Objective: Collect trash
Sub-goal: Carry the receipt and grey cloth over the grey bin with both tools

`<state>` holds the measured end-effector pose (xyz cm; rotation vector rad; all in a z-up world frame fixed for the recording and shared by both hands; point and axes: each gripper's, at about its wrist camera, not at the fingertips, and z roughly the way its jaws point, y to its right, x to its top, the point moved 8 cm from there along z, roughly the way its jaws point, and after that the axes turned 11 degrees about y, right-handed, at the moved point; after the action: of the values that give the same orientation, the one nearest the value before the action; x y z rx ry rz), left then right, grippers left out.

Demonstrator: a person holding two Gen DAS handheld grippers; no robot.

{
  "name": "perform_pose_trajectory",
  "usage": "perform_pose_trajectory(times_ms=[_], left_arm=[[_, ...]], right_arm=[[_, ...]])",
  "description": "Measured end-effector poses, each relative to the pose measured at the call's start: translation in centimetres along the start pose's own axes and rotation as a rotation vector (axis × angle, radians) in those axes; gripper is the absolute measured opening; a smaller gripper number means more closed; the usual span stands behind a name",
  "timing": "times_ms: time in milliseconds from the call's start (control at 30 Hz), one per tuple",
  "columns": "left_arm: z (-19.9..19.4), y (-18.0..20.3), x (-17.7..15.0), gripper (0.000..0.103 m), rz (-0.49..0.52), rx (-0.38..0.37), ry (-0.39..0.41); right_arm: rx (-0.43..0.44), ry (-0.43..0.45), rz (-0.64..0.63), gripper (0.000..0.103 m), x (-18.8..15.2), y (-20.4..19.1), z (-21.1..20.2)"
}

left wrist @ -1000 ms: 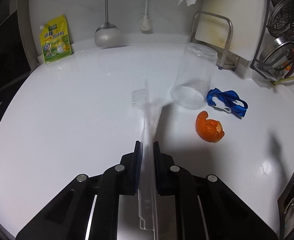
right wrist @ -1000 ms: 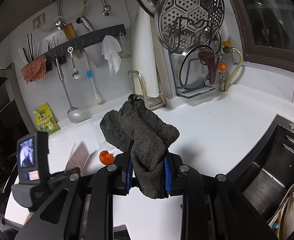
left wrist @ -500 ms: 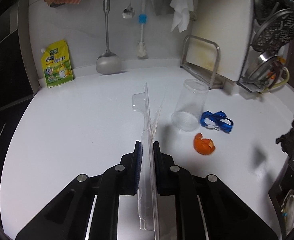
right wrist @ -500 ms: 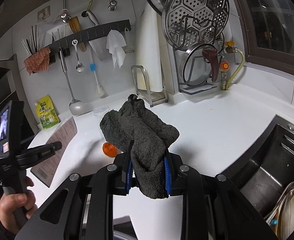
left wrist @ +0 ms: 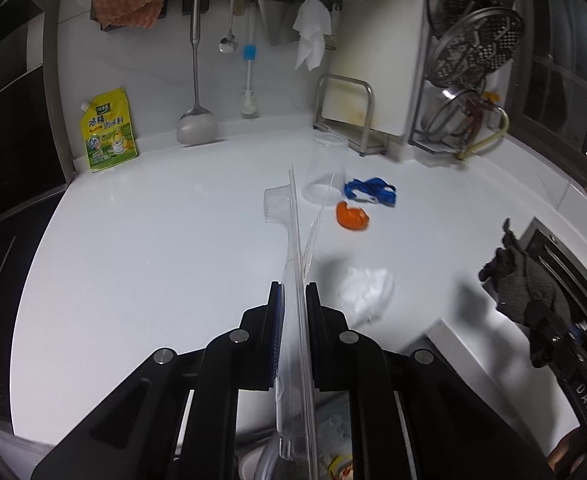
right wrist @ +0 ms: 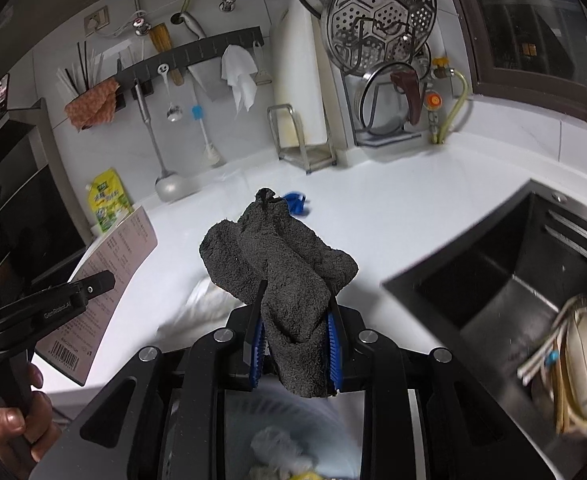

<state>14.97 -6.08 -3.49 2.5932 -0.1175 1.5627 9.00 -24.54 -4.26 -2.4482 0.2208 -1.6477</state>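
From the left wrist view, the left hand-held gripper (left wrist: 293,308) is clamped on a flat clear plastic blister pack (left wrist: 295,272), seen edge-on and raised over the white table (left wrist: 153,248). Farther along the table an orange peel (left wrist: 352,217) lies just beside a crumpled blue strap (left wrist: 370,190), with an upturned clear plastic cup (left wrist: 325,168) close behind them. A crumpled white tissue (left wrist: 367,288) lies nearer, to the right of the fingers. At the right edge the dark grey towel (left wrist: 523,284) hangs from the other tool.

From the right wrist view, the right hand-held gripper (right wrist: 295,340) is closed on that dark grey towel (right wrist: 285,272), which bunches up above the blue pads. To the left, a hand (right wrist: 11,416) holds the left tool, with the pack's pinkish printed backing card (right wrist: 105,280) showing. The dark sink (right wrist: 533,280) sits on the right. Below the fingers something blurred and pale is visible; I cannot tell what.
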Motion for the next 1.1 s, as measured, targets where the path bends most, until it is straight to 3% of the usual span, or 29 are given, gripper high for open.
perform_pose_trajectory(times_ms=[600,1100], left_arm=[[-9.2,1.3,-7.3,0.013,0.059,-0.11,-0.009],[-10.7,1.9,-12.3,0.013,0.072,-0.169,-0.077]], right_arm=[[-0.021,-0.038,-0.004,0.024,-7.1,-2.9,-9.8],[-0.065,-0.083,-0.026,0.024,-10.5,-3.0,-11.9]])
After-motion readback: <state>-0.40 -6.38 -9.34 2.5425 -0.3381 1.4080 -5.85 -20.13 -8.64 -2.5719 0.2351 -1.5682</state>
